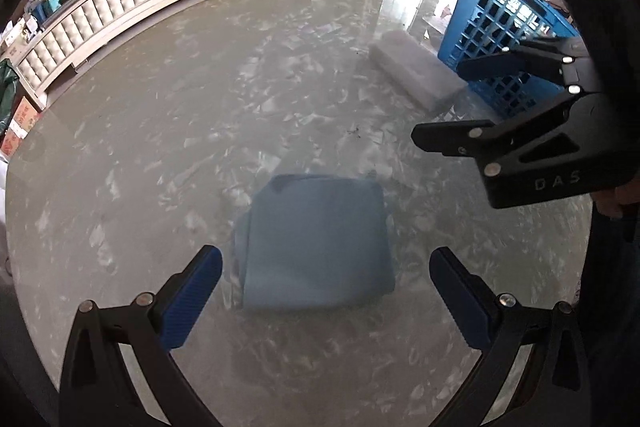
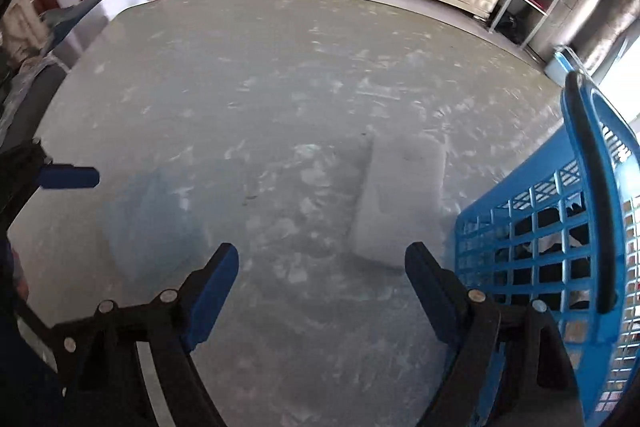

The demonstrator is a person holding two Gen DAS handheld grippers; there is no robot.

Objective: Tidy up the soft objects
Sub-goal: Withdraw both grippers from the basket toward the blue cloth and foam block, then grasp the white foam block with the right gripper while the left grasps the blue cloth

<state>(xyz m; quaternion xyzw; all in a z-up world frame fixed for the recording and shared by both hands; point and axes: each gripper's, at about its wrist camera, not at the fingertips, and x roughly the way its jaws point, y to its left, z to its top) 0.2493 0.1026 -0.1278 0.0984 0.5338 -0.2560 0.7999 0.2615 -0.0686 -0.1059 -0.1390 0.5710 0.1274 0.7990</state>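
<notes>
The left gripper [image 1: 326, 291] holds its blue-padded fingers [image 1: 192, 297] spread wide and empty above the glossy grey marbled tabletop [image 1: 200, 131], and the folded pale blue square cloth [image 1: 318, 243] lies flat on that surface just ahead of the tips, centred on the gap between them and touching neither. The right gripper [image 2: 322, 293] also has its fingers [image 2: 210, 291] spread wide, gripping nothing; the white rectangular foam block [image 2: 400, 199] lies just beyond its right fingertip, and the blue plastic lattice laundry basket [image 2: 560, 227] stands close beside that same finger's outer side.
</notes>
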